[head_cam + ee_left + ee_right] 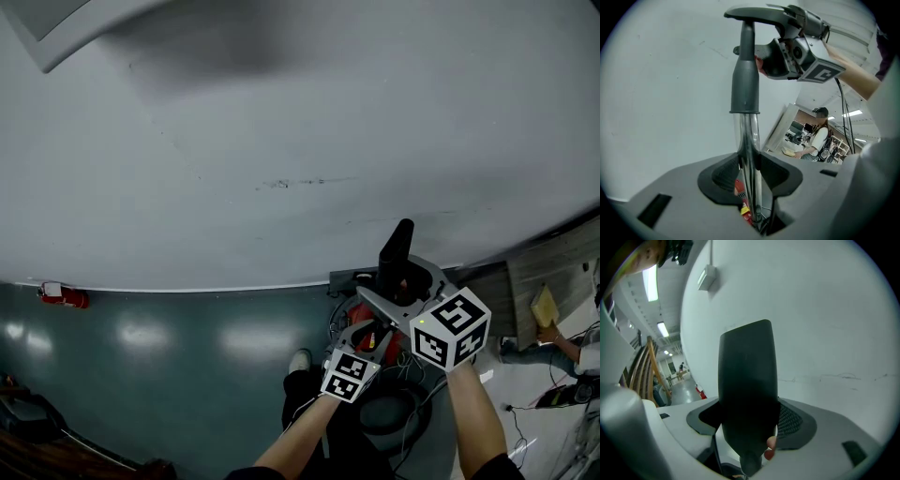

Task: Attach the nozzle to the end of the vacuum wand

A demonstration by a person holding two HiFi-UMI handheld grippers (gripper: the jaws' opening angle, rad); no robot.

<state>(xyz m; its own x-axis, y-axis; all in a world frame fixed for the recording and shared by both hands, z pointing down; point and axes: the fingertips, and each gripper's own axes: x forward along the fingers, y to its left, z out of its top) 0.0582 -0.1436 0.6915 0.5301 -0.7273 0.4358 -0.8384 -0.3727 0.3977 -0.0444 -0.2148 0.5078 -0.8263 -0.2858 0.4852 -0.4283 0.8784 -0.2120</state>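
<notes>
Pressing shut, left gripper (pixel 749 180) holds wand (pixel 750 136), right gripper (pixel 749 430) holds nozzle (pixel 747 371).

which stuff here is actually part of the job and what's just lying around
Part of the job:
nozzle, gripped by the right gripper
vacuum wand, clamped in the left gripper

Just lying about:
red object at the foot of the wall
wooden panel
person in the background
</notes>
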